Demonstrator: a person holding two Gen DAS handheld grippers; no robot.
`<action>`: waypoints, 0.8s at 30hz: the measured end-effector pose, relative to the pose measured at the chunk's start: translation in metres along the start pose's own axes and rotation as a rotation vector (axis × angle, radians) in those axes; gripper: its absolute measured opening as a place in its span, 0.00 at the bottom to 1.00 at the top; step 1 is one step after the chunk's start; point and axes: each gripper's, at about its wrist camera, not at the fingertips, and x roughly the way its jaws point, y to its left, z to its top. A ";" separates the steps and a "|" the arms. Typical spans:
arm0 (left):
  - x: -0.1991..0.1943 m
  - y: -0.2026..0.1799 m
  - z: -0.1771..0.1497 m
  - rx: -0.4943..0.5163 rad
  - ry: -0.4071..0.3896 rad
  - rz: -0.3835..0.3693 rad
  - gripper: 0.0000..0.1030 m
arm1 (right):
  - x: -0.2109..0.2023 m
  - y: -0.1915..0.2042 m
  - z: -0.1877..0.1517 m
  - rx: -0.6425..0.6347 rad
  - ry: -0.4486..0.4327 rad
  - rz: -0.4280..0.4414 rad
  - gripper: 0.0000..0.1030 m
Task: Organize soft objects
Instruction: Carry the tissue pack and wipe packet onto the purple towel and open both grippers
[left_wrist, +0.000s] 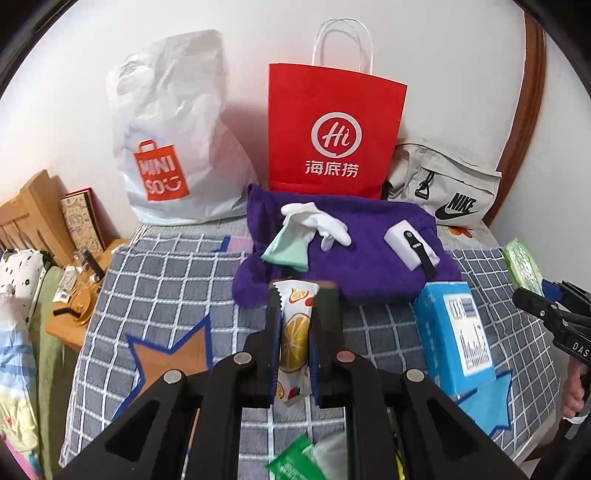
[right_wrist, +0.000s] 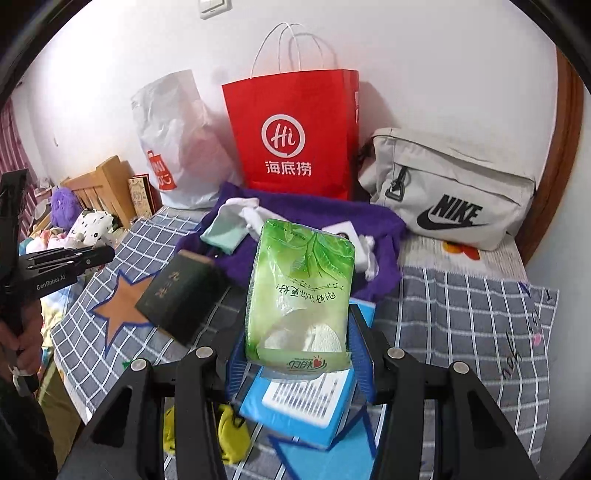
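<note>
Two grippers above a checked bedspread (left_wrist: 166, 266): left gripper (left_wrist: 293, 306) clamped narrow on a fruit-print snack packet (left_wrist: 295, 332), right gripper (right_wrist: 299, 332) closed around a green tissue pack (right_wrist: 301, 284). Farther back, purple towel (left_wrist: 369, 266) with white gloves (left_wrist: 317, 221); beyond, red paper bag (left_wrist: 332, 129) against the wall.

Bags (left_wrist: 334, 129): three
Tissue packs (right_wrist: 301, 291): two
Purple towels (left_wrist: 369, 266): one
Grippers (left_wrist: 295, 314): two
</note>
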 end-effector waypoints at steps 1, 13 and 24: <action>0.005 -0.002 0.005 0.003 0.004 -0.004 0.13 | 0.003 -0.001 0.002 -0.001 0.000 0.001 0.47; 0.066 -0.003 0.053 -0.017 0.056 -0.035 0.13 | 0.068 -0.022 0.047 -0.003 0.028 0.024 0.47; 0.129 0.002 0.076 -0.051 0.147 -0.070 0.13 | 0.138 -0.045 0.066 -0.016 0.119 0.016 0.47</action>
